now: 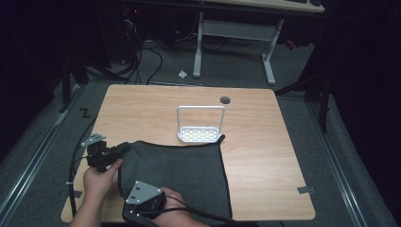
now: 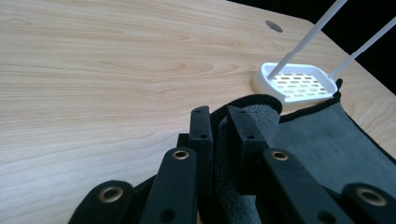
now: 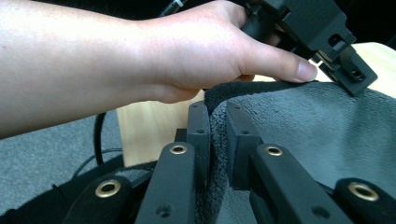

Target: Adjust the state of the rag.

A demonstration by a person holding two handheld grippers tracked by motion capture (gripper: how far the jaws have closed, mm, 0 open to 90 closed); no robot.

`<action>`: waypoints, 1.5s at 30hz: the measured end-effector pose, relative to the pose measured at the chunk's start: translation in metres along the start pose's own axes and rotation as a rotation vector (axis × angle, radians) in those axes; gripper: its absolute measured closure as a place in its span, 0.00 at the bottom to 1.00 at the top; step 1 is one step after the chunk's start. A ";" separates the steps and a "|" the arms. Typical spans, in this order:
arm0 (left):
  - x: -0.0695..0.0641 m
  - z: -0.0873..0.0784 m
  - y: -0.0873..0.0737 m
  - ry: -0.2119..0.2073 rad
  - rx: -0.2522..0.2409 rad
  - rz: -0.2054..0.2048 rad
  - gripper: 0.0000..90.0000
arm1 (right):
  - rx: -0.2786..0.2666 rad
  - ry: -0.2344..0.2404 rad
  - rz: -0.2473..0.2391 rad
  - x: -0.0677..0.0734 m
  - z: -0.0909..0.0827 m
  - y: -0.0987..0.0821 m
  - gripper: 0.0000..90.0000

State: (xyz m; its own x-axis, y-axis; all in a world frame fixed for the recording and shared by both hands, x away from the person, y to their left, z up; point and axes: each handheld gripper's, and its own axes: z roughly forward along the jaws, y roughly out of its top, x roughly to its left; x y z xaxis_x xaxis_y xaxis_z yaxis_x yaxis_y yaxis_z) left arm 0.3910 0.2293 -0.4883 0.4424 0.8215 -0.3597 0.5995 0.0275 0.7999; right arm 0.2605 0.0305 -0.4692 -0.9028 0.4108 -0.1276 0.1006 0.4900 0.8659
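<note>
A person's two hands, each working a black two-jaw gripper, hold a dark grey microfibre cloth (image 1: 182, 170) by its left edge over a light wooden surface (image 1: 255, 142). The left gripper (image 1: 124, 147) has its jaws clamped on the cloth's far left corner, where the fabric bunches and folds up between the pads (image 2: 243, 128). The right gripper (image 1: 142, 201), nearer the front edge of the surface, pinches the near left corner in the same way, with the towelling squeezed between its closed jaws (image 3: 217, 135). From the right gripper view, the left hand (image 3: 201, 51) sits just above the cloth's raised edge. The rest of the cloth lies spread flat across the front middle of the surface, its black-trimmed far right corner touching a white perforated soap dish (image 1: 200, 134) with a tall wire hoop. Beyond the dish, a round cable hole (image 1: 225, 100) marks the back of the surface.
</note>
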 end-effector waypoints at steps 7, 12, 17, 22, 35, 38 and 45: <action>-0.034 0.030 0.007 0.011 0.012 0.008 0.90 | 0.010 -0.064 0.036 -0.021 -0.034 -0.020 0.92; -0.056 0.047 0.011 0.032 0.013 0.016 0.90 | 0.005 -0.106 0.062 -0.035 -0.057 -0.037 0.92; -0.076 0.061 0.013 0.039 0.007 0.020 0.90 | 0.013 -0.143 0.083 -0.046 -0.077 -0.055 0.92; -0.092 0.073 0.013 0.044 0.019 0.033 0.90 | 0.015 -0.171 0.108 -0.053 -0.094 -0.071 0.92; -0.135 0.103 0.015 0.019 0.052 0.075 0.90 | 0.048 -0.237 0.162 -0.068 -0.138 -0.106 0.91; -0.145 0.113 0.015 0.011 0.060 0.078 0.89 | 0.061 -0.244 0.168 -0.069 -0.143 -0.113 0.91; -0.165 0.129 0.015 -0.004 0.077 0.104 0.89 | 0.091 -0.257 0.200 -0.074 -0.157 -0.128 0.91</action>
State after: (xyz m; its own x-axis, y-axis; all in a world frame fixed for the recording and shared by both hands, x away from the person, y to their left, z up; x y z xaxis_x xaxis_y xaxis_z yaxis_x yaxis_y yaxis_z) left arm 0.4129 0.0211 -0.4794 0.5075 0.8153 -0.2787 0.5997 -0.1021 0.7937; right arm 0.2490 -0.1840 -0.4948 -0.7273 0.6808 -0.0870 0.3126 0.4413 0.8411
